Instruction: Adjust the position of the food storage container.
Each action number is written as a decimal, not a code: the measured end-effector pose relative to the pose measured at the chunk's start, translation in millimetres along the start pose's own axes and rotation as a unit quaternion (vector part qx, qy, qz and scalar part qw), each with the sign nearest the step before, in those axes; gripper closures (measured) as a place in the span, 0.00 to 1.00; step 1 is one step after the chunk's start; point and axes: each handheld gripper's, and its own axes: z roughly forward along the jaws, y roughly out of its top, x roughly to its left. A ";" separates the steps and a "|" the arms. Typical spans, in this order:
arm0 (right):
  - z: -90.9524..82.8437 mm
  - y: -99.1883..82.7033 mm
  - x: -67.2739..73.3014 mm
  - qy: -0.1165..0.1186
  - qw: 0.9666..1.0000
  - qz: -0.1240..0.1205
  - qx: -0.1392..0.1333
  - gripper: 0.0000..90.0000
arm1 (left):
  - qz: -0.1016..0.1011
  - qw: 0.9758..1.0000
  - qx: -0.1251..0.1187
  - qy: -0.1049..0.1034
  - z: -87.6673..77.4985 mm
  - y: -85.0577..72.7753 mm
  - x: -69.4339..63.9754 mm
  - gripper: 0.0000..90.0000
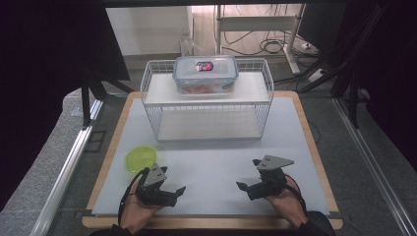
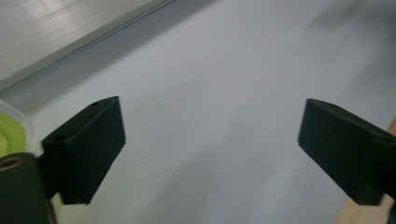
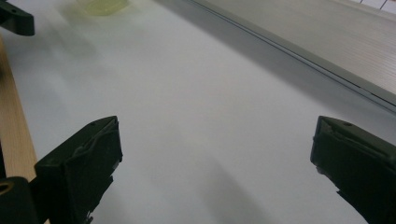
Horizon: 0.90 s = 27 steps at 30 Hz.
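My left gripper (image 1: 169, 192) sits with jaws spread and empty right beside the green lid (image 1: 140, 158), which lies flat just ahead and to its left, while my right gripper (image 1: 250, 174), also spread and empty, is well across the mat.

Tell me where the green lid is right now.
In the high view the green lid lies flat on the white mat's near-left part, just beyond the left tongs.
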 end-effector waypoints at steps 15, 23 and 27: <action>3.5 -0.1 2.0 0.003 1.000 -0.010 0.007 0.04 | -0.067 0.993 -0.019 0.096 -43.7 -2.6 71.2 1.00; 3.6 -0.2 1.3 0.000 1.000 -0.007 0.007 0.05 | -0.130 0.979 -0.028 0.154 -68.7 -24.9 121.7 1.00; 4.1 -0.4 1.3 0.001 1.000 -0.007 0.008 0.05 | -0.166 0.973 -0.015 0.161 -68.0 -43.6 141.7 1.00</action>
